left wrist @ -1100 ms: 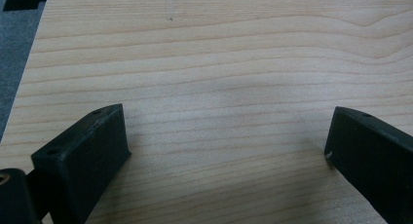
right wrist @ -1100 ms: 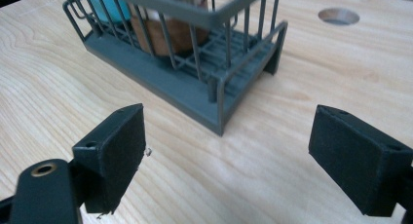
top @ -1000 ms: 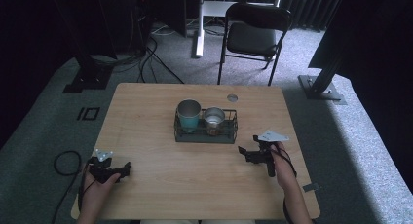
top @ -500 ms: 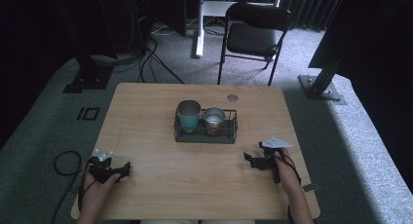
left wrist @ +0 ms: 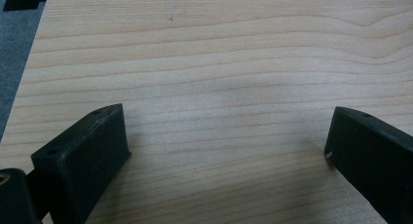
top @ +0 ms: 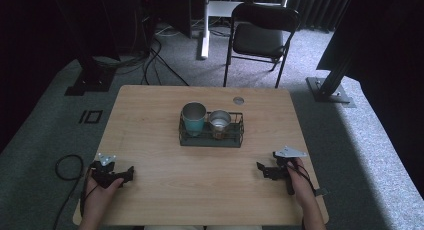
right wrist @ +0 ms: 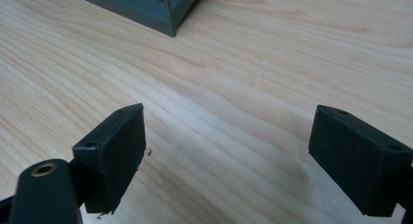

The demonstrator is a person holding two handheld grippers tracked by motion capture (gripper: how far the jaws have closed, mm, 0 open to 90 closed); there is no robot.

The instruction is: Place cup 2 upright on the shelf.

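Both grippers rest apart from the wire basket, jaws spread and empty.

High view: the wire basket (top: 212, 131) sits mid-table (top: 150, 110), a teal cup (top: 194, 118) in its left end and a smaller metal cup (top: 219, 122) beside it, upright, probably so either can be lifted straight out. The left gripper (top: 127, 174) lies well left of and nearer than the basket; the right gripper (top: 261, 168) lies nearer than its right end, angled towards it.
Left gripper view: the jaws stand wide apart over bare wood, holding nothing.
Right gripper view: the jaws are likewise released, and a dark corner, seemingly the basket (right wrist: 146, 7), lies ahead of them.
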